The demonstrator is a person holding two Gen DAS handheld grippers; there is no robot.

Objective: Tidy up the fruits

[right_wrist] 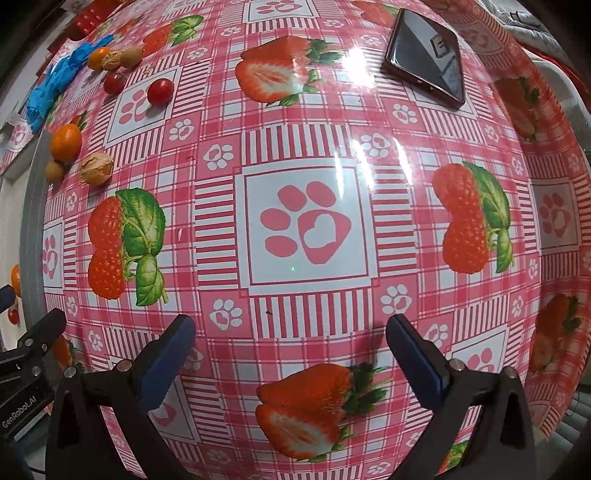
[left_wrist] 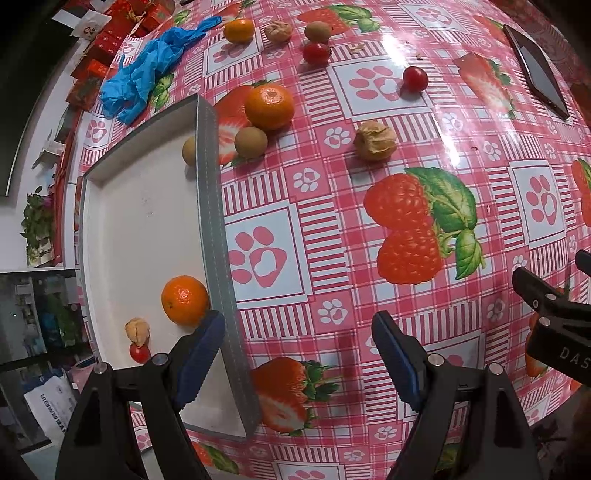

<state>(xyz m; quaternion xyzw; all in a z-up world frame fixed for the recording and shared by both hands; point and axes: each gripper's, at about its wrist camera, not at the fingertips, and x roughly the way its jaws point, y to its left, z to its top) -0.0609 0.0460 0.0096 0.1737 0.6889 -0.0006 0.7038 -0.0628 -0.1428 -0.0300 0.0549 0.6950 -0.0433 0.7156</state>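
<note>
Both hand-held grippers, left (left_wrist: 299,354) and right (right_wrist: 291,350), gape wide and empty. Tray (left_wrist: 210,184) holds few fruits. Next likely: grab tangerine (left_wrist: 269,106) just beside tray's far corner

Glossy plastic-looking tablecloth (right_wrist: 306,122) with bright glare, matt white tray (left_wrist: 147,229) with grey sides, crinkled blue glove (left_wrist: 147,70), papery-husked fruit (left_wrist: 375,141), shiny glass-faced phone (right_wrist: 428,59)

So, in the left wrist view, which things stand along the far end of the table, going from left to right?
Blue glove → small orange → husked berry → brown fruit → cherry tomato → phone.
</note>
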